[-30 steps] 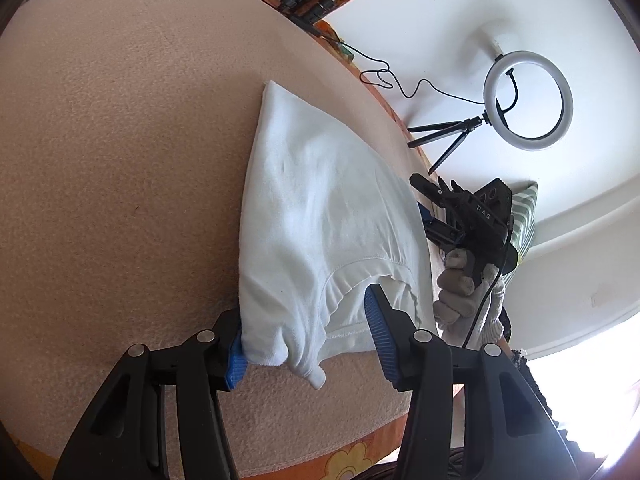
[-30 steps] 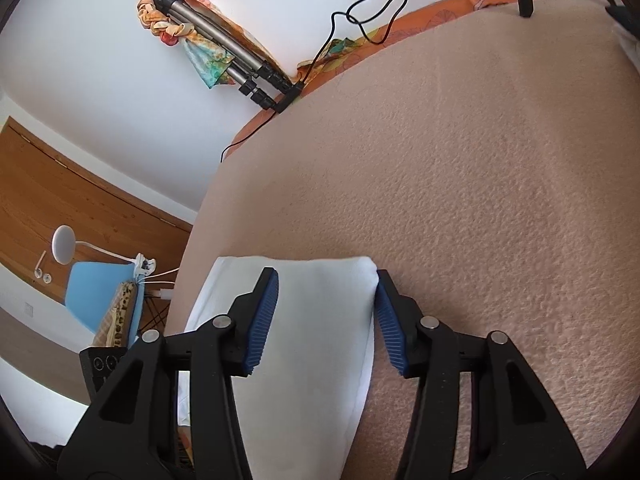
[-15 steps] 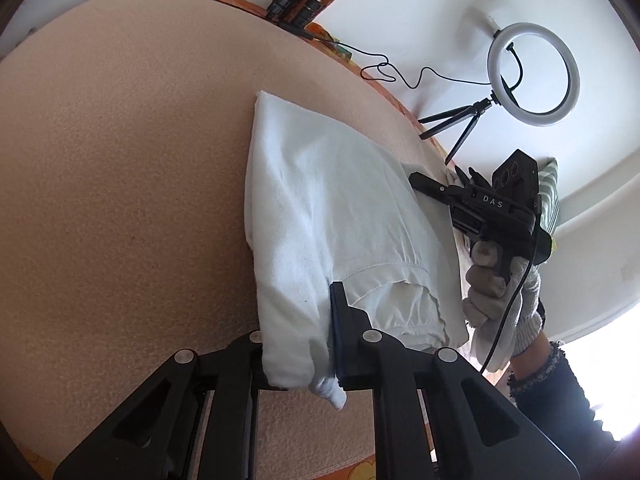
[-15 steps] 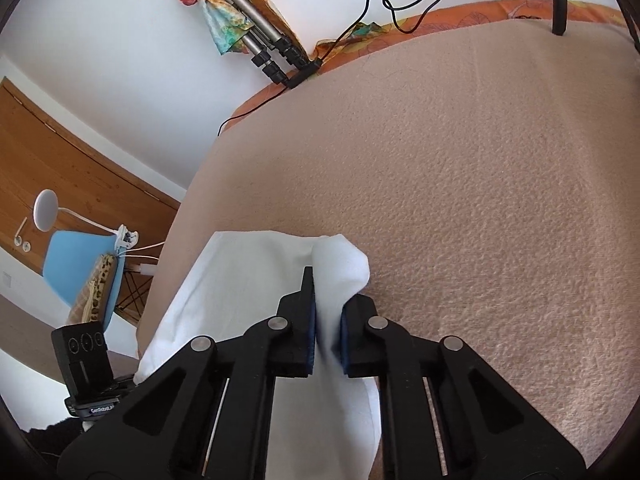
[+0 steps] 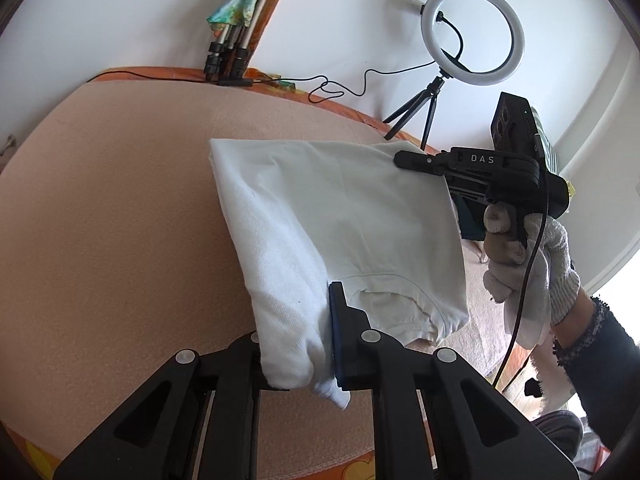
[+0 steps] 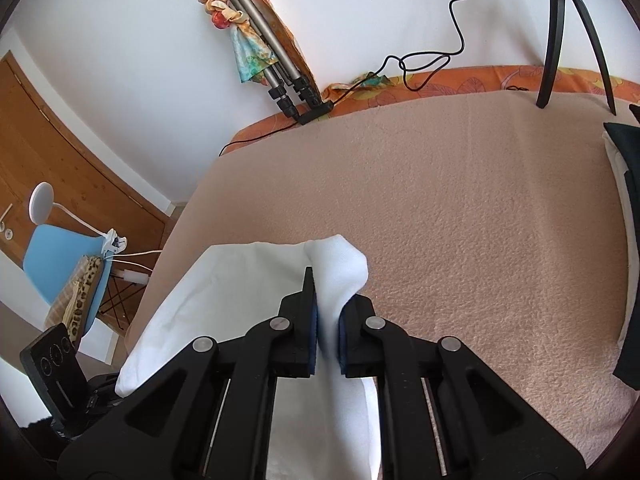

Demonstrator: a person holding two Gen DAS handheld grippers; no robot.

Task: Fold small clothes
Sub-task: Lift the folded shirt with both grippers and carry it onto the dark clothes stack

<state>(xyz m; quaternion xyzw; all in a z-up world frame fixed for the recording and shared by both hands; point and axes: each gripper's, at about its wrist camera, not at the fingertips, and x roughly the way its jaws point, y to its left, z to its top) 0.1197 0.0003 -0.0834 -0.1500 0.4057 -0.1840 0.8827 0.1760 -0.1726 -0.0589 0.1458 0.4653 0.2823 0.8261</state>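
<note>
Bright, even daylight fills both fisheye views, blown out to white glare at the window point(image 5: 624, 280) on the left wrist view's right edge, with soft faint shadows, sharp focus throughout, strongly curved lines and dark vignetted corners.

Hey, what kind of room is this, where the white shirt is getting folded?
Likely a bedroom at home, doubling as a filming spot: a peach blanket over an orange flowered sheet, a wooden door, and a ring light on a small tripod.
</note>
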